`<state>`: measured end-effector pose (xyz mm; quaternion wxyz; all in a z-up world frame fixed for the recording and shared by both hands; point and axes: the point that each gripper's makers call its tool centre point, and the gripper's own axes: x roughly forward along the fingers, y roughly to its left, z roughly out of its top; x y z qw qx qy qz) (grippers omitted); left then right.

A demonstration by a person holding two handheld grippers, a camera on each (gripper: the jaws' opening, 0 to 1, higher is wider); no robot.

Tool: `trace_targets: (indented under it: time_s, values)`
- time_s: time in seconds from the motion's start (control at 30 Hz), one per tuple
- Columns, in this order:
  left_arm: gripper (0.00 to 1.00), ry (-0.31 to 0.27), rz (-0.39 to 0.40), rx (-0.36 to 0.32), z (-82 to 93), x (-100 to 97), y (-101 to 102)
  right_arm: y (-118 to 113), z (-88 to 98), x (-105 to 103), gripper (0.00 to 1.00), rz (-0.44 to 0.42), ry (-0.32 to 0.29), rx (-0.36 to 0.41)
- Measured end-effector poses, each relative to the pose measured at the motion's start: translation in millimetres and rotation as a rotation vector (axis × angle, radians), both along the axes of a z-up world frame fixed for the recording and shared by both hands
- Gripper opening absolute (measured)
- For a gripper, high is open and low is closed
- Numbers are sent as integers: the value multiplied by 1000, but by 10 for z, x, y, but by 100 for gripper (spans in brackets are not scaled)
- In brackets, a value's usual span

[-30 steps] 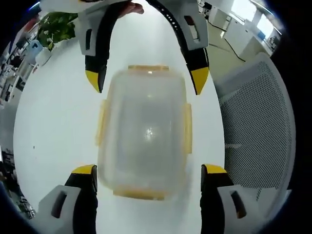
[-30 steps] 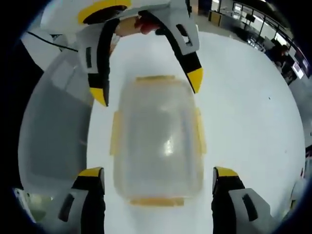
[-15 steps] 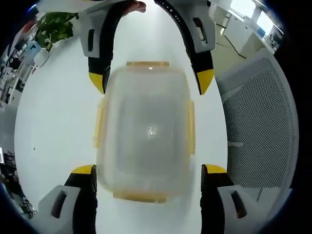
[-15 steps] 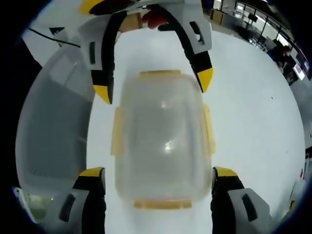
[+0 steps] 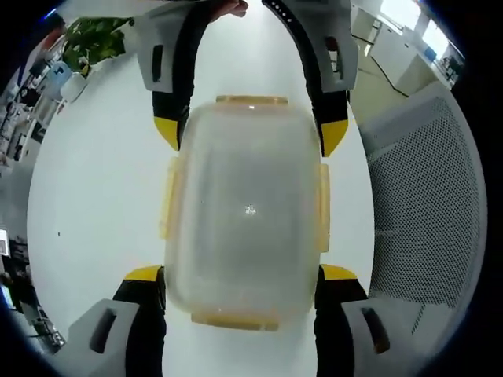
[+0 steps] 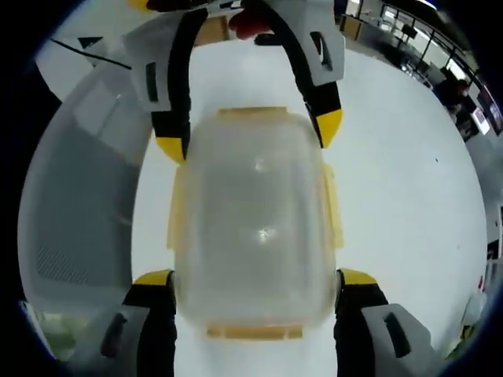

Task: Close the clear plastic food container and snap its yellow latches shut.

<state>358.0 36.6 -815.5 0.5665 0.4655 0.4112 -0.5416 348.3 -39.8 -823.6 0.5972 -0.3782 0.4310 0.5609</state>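
The clear plastic container [image 5: 244, 212] with its lid on lies on the white table [image 5: 94, 196]. Yellow latches [image 5: 169, 196] run along all of its sides. My left gripper [image 5: 242, 273] straddles its near end, and the yellow-tipped jaws touch both walls. My right gripper [image 5: 251, 133] faces it from the far end, with its tips against the far corners. In the right gripper view the same container [image 6: 255, 228] sits between my right gripper [image 6: 255, 276] and the left gripper [image 6: 250, 133]. I cannot tell whether the latches are snapped.
A white mesh chair back [image 5: 424, 196] stands just off the table's edge; it also shows as the chair back [image 6: 78, 204] in the right gripper view. A hand [image 5: 224, 9] holds the opposite gripper. A plant [image 5: 94, 39] and office desks are far off.
Both grippers have come in closer over the container, which looks larger now. Each pair of jaws has narrowed slightly and now meets the container's sides instead of standing clear of it.
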Motion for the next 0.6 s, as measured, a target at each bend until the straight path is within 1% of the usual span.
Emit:
trace_targets:
  time_s: [0.17, 0.43, 0.6]
  values:
    - [79, -17, -4, 4, -36, -12, -11, -2, -11, -1, 83, 2, 4, 8]
    - [79, -30, -3, 19, -38, -6, -3, 0, -8, -12, 83, 6, 3, 15]
    - [79, -33, -1, 40, -49, -1, -3, 1, -18, -9, 83, 2, 3, 7]
